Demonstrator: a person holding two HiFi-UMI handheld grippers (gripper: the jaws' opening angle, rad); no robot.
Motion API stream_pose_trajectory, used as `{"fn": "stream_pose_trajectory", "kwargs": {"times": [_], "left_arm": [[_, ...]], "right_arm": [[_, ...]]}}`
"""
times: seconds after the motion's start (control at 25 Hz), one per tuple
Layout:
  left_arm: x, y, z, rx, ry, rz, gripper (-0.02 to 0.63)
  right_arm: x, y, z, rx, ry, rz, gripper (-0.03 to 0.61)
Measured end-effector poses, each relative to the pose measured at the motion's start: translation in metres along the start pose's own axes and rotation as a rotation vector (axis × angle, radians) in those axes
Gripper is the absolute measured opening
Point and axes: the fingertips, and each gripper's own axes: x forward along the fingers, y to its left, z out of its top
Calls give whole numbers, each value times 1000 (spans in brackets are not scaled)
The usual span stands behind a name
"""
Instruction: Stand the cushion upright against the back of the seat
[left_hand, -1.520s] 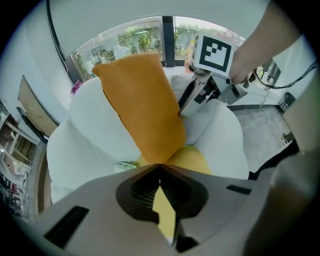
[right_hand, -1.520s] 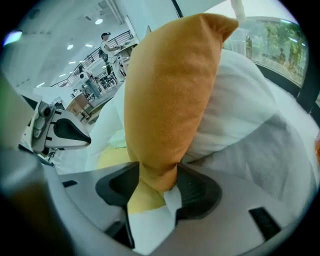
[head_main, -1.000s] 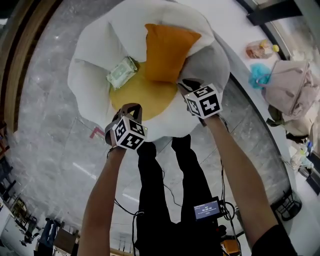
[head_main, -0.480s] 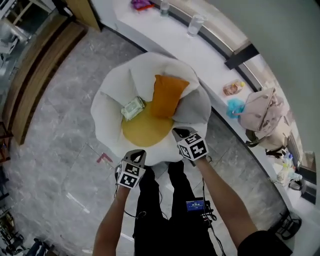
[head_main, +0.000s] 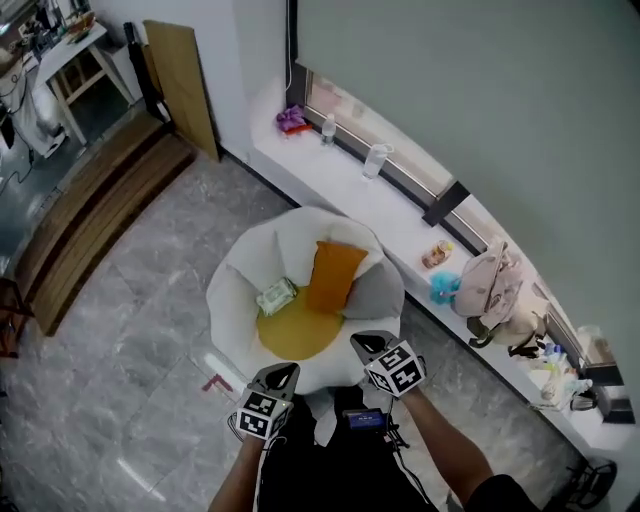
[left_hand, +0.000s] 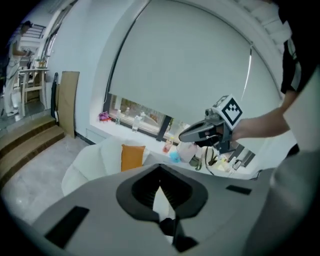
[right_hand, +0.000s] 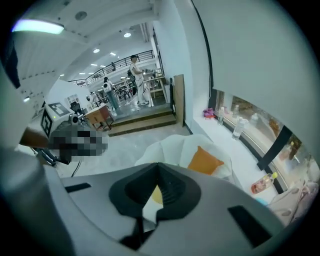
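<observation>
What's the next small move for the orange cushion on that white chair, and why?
Probably none on the cushion: just hold both grippers away. The orange cushion appears to stand upright against the back of the white chair. The left gripper and right gripper are shut, empty and clear of the chair, so the job looks done.

One white armchair (head_main: 232, 290), one orange cushion (head_main: 334, 277), one yellow seat pad (head_main: 295, 335), one pale green packet (head_main: 277, 296). Two grippers: left gripper (head_main: 283, 373), right gripper (head_main: 363, 343). On the sill, two clear bottles (head_main: 329, 128) (head_main: 373, 160) and one pink bag (head_main: 492, 290). One wooden board (head_main: 182, 85).
</observation>
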Motion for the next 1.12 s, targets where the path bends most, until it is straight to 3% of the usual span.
{"fn": "stream_pose_trajectory", "kwargs": {"times": [0.2,0.36,0.52,0.68,0.84,1.04,1.12], "left_arm": [[-56,-15,35,-121,-125,-92,12],[-83,-18,49,-310,-224,-229,12],[-86,-21,31,-438,-189,-367,12],[-93,-31,8,-468,-135,-426,14],[-98,-61,8,-486,-110,-551,27],[-97,-109,10,-437,-108,-644,193],[-98,-131,4,-383,-75,-646,192]], "right_arm": [[-43,55,29,19,-105,-19,17],[-67,91,32,41,-139,-45,17],[-79,115,13,146,-151,-47,17],[-81,139,-13,237,-160,-25,17],[-95,137,-18,305,-217,-13,17],[-143,121,-31,386,-347,-57,17],[-163,122,-41,415,-399,-82,17]]}}
